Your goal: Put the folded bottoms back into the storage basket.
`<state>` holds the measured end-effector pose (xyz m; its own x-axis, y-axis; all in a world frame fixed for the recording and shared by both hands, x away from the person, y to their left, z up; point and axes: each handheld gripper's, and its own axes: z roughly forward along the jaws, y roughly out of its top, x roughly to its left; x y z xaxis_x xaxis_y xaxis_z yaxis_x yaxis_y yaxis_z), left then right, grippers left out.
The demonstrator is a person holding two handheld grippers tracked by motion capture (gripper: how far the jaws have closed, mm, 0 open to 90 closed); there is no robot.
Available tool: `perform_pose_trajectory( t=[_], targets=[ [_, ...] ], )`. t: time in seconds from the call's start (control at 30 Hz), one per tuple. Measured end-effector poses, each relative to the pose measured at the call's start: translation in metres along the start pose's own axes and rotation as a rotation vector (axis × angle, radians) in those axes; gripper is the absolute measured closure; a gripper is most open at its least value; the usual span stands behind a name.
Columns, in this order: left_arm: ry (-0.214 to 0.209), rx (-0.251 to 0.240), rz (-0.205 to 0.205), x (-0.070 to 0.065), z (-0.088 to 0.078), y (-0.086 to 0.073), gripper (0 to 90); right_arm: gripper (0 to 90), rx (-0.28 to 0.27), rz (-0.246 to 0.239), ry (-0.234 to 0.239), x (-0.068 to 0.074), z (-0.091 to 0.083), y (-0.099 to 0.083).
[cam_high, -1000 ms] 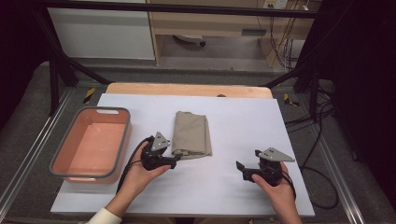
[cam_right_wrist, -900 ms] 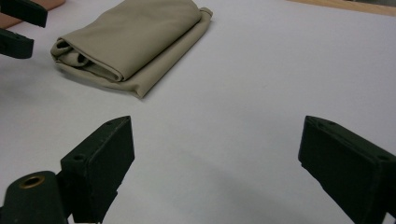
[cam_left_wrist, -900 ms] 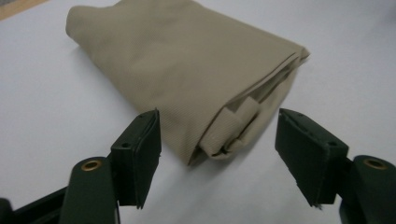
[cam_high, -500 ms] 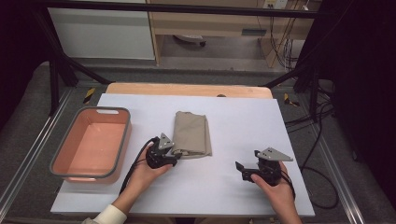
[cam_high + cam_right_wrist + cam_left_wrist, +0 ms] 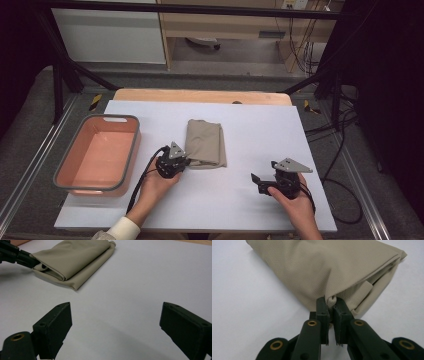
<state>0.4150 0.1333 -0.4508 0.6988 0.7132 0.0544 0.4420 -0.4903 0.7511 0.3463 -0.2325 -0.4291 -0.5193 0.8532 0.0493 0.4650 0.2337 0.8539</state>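
A folded beige cloth (image 5: 206, 142) lies in the middle of the white table. My left gripper (image 5: 186, 161) is at the cloth's near left corner. Its jaws have just been closing and now pinch a bunched fold of the cloth (image 5: 324, 267), as the left gripper (image 5: 331, 303) view shows close up. My right gripper (image 5: 256, 182) rests at the right of the table, a hand's breadth from the cloth, jaws wide apart. In the right gripper (image 5: 116, 317) view nothing lies between them, with the cloth (image 5: 72, 260) farther off and the left gripper (image 5: 35, 262) on its corner.
A salmon-pink basin (image 5: 131, 150) with a grey rim stands at the table's left, close to my left hand. Bare white surface (image 5: 260, 125) spreads between the cloth and the right gripper. Cables hang past the table's right edge (image 5: 320, 165).
My left gripper slid right and slightly down to the cloth's corner, and its jaws closed on the fabric. The right gripper stayed where it was.
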Motion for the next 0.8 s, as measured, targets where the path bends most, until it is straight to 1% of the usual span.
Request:
perform_pose_trajectory(
  t=[0.13,0.2,0.27,0.43,0.5,0.53,0.63,0.67,0.7,0.73,0.77,0.8],
  targets=[
    [0.001,-0.002,-0.001,0.0,-0.003,-0.001,84.7,11.3,-0.004,0.006,0.002,0.0,-0.001,0.0],
    [0.006,0.0,0.004,-0.001,-0.006,-0.001,84.7,11.4,-0.005,0.001,0.004,0.001,-0.001,0.0],
    [0.002,0.002,0.006,-0.001,-0.008,-0.001,84.8,11.3,-0.007,0.0,0.005,0.001,-0.001,0.001],
    [-0.004,-0.018,-0.012,-0.001,-0.01,-0.003,84.1,11.3,-0.005,-0.001,0.007,0.001,-0.001,0.001],
    [-0.006,-0.017,-0.011,-0.002,-0.01,-0.003,77.7,11.3,-0.004,0.0,0.007,0.001,-0.001,0.0],
    [-0.008,-0.018,-0.013,-0.003,-0.01,-0.003,77.7,11.4,-0.003,0.0,0.007,0.001,-0.001,0.0],
    [-0.016,-0.035,0.001,-0.008,-0.012,-0.004,65.3,11.3,-0.003,0.006,0.006,0.001,-0.002,0.0],
    [-0.024,-0.037,0.0,-0.009,-0.012,-0.003,55.3,11.3,-0.003,0.003,0.006,0.0,-0.002,0.0],
    [-0.034,-0.035,-0.005,-0.011,-0.011,-0.003,55.3,11.3,-0.003,0.003,0.006,0.0,-0.002,0.0],
    [-0.036,-0.038,-0.011,-0.012,-0.009,-0.002,50.7,11.3,-0.002,0.005,0.007,0.0,-0.001,0.0],
    [-0.038,-0.038,-0.009,-0.013,-0.007,-0.002,49.8,11.3,-0.001,0.005,0.007,0.001,-0.001,0.0],
    [-0.027,-0.032,-0.001,-0.014,-0.004,-0.002,49.7,11.3,0.0,0.005,0.008,0.001,-0.001,0.0]
  ],
)
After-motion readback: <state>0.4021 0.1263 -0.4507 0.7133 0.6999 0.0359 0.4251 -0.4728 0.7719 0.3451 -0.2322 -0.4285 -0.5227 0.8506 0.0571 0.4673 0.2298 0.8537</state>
